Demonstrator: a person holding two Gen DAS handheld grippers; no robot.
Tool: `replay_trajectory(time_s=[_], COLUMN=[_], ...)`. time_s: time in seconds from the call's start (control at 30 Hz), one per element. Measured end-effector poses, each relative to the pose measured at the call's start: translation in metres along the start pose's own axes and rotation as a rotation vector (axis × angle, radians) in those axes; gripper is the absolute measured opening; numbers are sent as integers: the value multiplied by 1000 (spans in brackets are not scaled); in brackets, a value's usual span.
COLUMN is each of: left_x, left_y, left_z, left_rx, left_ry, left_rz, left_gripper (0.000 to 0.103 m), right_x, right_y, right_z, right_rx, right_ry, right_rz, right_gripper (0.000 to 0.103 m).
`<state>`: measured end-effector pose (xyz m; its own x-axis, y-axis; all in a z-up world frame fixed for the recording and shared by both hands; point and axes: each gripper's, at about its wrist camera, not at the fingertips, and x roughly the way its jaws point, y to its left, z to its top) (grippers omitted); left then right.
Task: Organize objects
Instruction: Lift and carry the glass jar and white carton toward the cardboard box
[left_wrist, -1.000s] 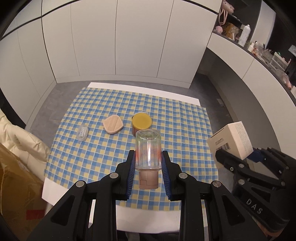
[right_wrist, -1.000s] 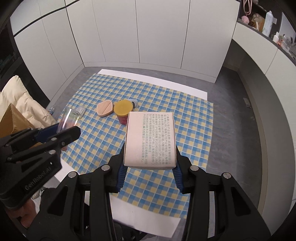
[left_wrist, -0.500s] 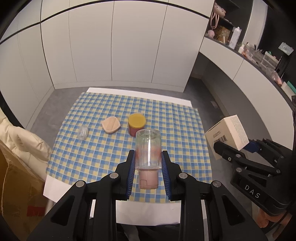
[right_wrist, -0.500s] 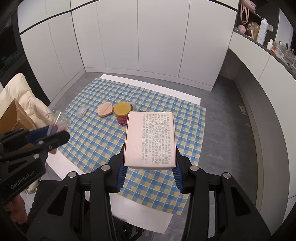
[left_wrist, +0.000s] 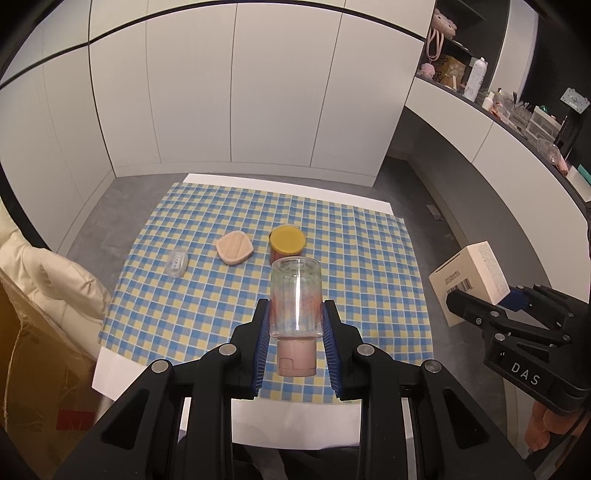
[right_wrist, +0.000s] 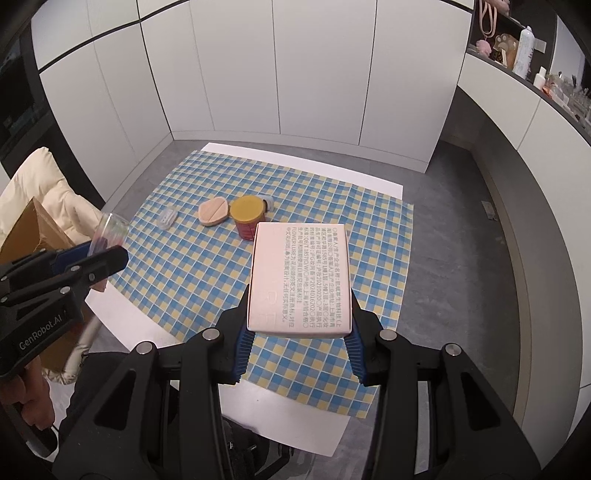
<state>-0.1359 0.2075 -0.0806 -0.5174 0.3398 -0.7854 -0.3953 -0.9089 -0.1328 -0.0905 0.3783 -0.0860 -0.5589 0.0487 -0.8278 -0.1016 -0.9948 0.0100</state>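
Observation:
My left gripper (left_wrist: 295, 310) is shut on a clear bottle (left_wrist: 295, 291) with a pink cap, held in the air over the near edge of the checkered tablecloth (left_wrist: 369, 258). My right gripper (right_wrist: 299, 299) is shut on a pale printed box (right_wrist: 299, 277), also held above the cloth. Each gripper shows in the other's view: the box (left_wrist: 469, 273) at the right, the bottle (right_wrist: 109, 232) at the left. On the cloth lie a yellow-lidded jar (left_wrist: 287, 242), a beige compact (left_wrist: 234, 248) and a small clear case (left_wrist: 177, 262).
A small pale item (right_wrist: 269, 202) sits behind the jar. A cardboard box (left_wrist: 29, 369) and a cream jacket (left_wrist: 48, 273) stand left of the table. White cabinets (left_wrist: 258, 110) line the back; a cluttered counter (left_wrist: 517, 110) runs along the right.
Both grippers have drawn back a little from the table, so it looks smaller and farther. The bottle and the box stay held as before.

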Motion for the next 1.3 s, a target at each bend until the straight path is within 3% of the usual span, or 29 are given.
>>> replay_trajectory(time_s=[0.4, 1.3], left_x=[-1, -22], left_y=[24, 95], left_z=[-1, -9], left_rx=[-22, -117], left_ry=[-4, -41], left_rz=[21, 98], left_gripper=[27, 27], right_x=[15, 31], right_y=[2, 77], right_z=[9, 33], right_rx=[35, -66], right_ry=[11, -17], right_rz=[4, 49], right_gripper=[44, 44])
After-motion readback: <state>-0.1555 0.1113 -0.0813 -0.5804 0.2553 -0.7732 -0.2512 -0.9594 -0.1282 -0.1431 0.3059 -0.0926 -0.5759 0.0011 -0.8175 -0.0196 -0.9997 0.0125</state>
